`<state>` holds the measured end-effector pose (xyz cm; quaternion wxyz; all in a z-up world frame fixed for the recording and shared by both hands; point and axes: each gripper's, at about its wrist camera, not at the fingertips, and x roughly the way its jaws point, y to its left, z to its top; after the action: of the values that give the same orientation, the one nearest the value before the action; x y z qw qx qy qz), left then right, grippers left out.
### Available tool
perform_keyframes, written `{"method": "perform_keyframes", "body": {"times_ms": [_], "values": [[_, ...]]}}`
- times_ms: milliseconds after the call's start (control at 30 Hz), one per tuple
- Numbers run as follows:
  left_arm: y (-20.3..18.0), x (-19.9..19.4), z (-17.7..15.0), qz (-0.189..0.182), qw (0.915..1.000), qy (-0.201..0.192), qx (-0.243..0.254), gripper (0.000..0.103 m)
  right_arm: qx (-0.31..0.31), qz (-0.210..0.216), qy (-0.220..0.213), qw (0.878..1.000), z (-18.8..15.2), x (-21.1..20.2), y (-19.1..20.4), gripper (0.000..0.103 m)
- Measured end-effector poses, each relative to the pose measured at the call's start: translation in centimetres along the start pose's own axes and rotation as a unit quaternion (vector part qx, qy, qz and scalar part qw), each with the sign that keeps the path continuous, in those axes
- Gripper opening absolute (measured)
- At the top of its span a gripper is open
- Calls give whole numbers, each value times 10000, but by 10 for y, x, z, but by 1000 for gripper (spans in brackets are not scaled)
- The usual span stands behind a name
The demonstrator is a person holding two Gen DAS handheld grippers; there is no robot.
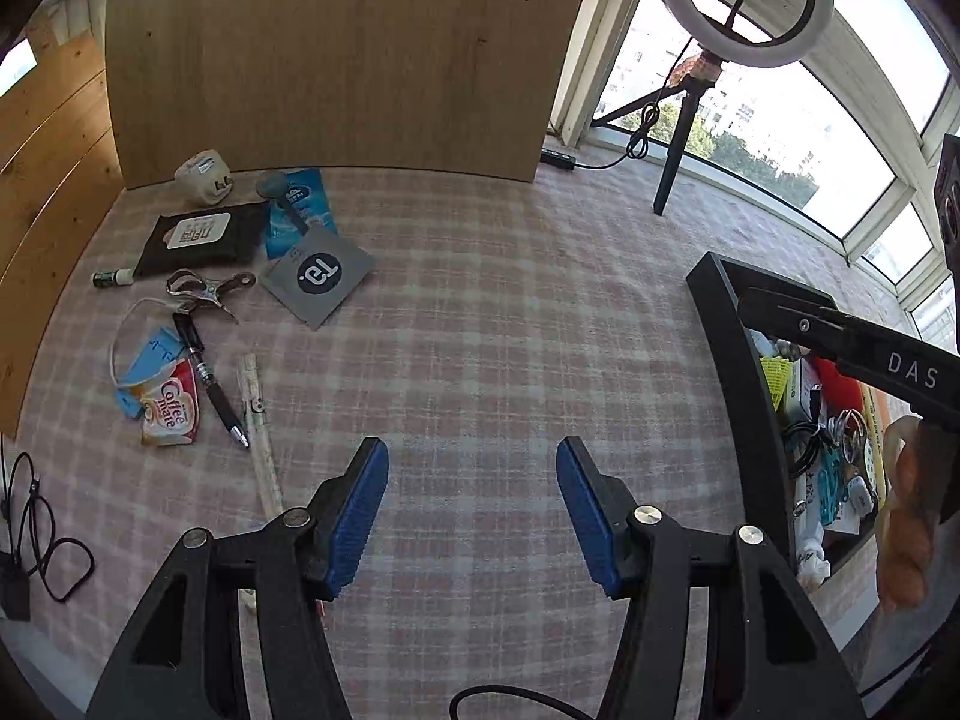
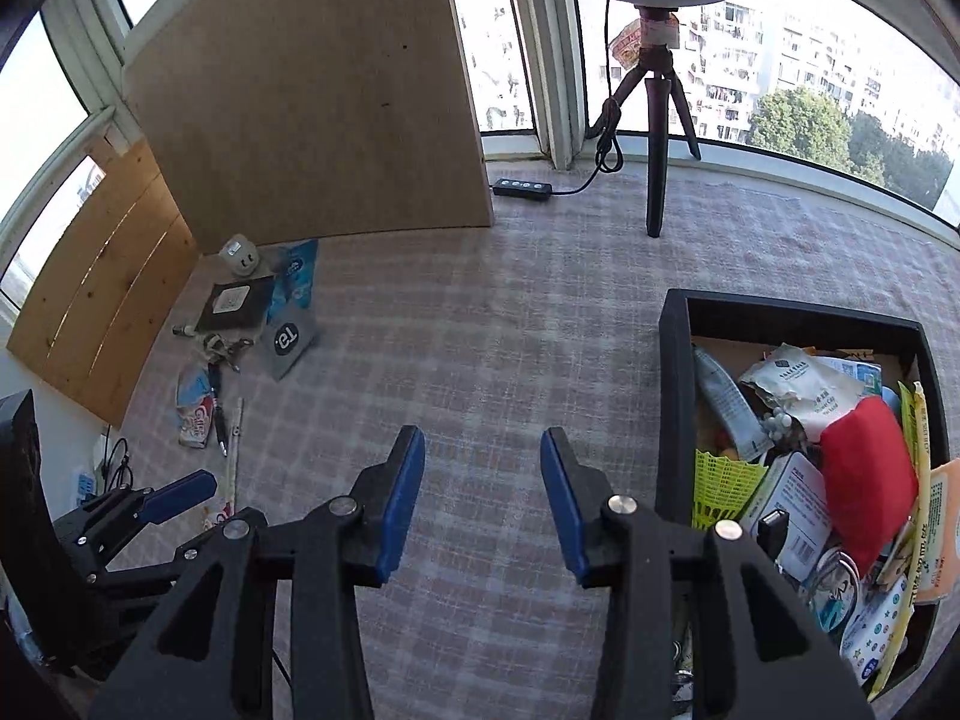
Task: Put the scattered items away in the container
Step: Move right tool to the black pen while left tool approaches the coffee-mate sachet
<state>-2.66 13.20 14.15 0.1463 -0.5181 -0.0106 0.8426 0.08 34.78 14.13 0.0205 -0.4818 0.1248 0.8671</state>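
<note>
i have both tools low over the checked cloth of the desk (image 1: pixel 480 330), and neither carries anything. the left gripper (image 1: pixel 472 516) has its jaws standing wide apart with only cloth between them; the right gripper (image 2: pixel 483 504) has its jaws parted a little less, also with nothing between them.

just beside my right tool, at the right edge of the desk, sits the black container (image 2: pixel 672 396), already crowded: a red pouch (image 2: pixel 864 480), a yellow mesh basket (image 2: pixel 723 483), a grey tube (image 2: pixel 723 402) and assorted packets.

farther off, toward the far-left corner by the wooden board (image 1: pixel 336 54), the leftovers lie in a loose cluster: a wrapped straw (image 1: pixel 258 420) nearest, then a black pen (image 1: pixel 210 378) beside a coffee mate sachet (image 1: pixel 171 411), a metal clip (image 1: pixel 204 291), a grey card (image 1: pixel 318 276), a black wipes pack (image 1: pixel 201 237), a blue sachet (image 1: pixel 297 213), a small tube (image 1: pixel 111 278) and a white plug adapter (image 1: pixel 204 176) at the back.

i judge i'm between drops, heading out for another pick. next i'd carry the left tool across to the cluster, line the jaws across the straw or pen, come down flat to the cloth and close.
</note>
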Motion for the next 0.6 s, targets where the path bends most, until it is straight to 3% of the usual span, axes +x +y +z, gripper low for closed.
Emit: {"method": "perform_keyframes", "body": {"times_ms": [300,467,600], "values": [[106,-8,-5,520,9940,-69,-962,54,-626,435,230,9968,20,41,84,40],[155,-3,-9,670,9870,-23,-1464,43,-1005,746,376,9914,28,60,130,40],[181,7,-15,677,9820,59,-1760,41,-1428,960,595,9833,30,78,173,40]]}}
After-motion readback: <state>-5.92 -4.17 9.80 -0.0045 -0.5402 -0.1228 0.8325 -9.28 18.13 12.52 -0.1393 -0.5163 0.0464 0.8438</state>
